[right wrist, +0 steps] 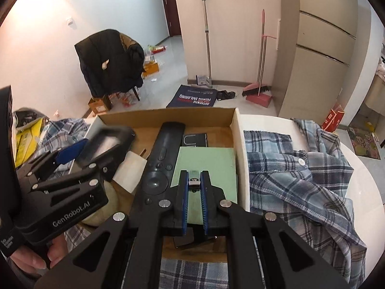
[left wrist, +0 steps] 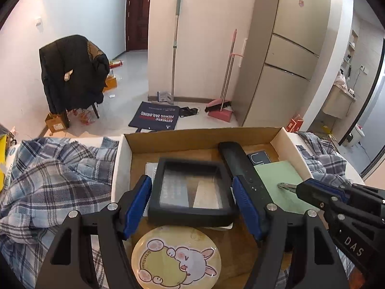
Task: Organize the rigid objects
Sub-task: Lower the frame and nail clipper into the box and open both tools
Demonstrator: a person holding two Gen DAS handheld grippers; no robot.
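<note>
Cardboard box [left wrist: 243, 136] sits on the white table over a plaid shirt [left wrist: 55, 168]. Your left gripper [left wrist: 192, 197] has its blue pads pressed on both sides of a black square frame case [left wrist: 192, 187], held over the left half of the box. Your right gripper [right wrist: 194, 180] is pinched narrow on a small metal nail clipper [right wrist: 194, 181], its tip showing above the green card [right wrist: 209, 161] at the right side of the box. A black remote [right wrist: 158, 166] lies lengthwise in the middle, between frame and card. A round rabbit badge [left wrist: 176, 256] lies at the near edge, below the frame. A dark small booklet [right wrist: 195, 140] sits at the far end, beside the remote.
</note>
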